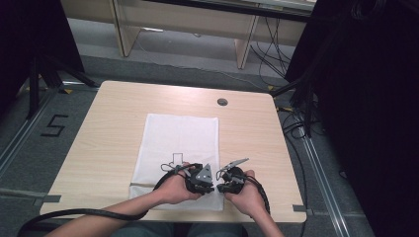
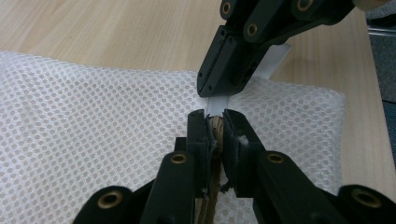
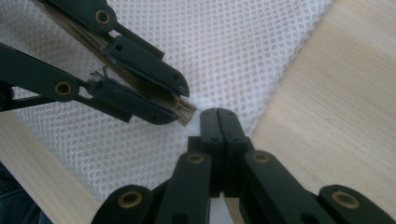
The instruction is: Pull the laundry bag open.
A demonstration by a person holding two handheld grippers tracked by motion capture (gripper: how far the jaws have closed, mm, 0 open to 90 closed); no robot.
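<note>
My left gripper (image 2: 215,122) was clamped on the tan zip end (image 2: 215,126) of the white mesh bag (image 2: 93,121), which lay flat on the worktop (image 1: 99,128) toward its 6 o'clock edge. My right gripper (image 3: 218,114) met it tip to tip at the bag's 5 o'clock corner, jaws pressed together on a white tab (image 2: 275,63) there.

Both forearms enter from bottom edge, hands close together near front of tabletop. Left black two-jaw claw (image 1: 201,178) w/ grey three-cornered plate on top, jaws pinched nearly together on sth thin. Right black two-jaw claw (image 1: 228,180) jaws fully closed, tips almost touching left claw's.
</note>
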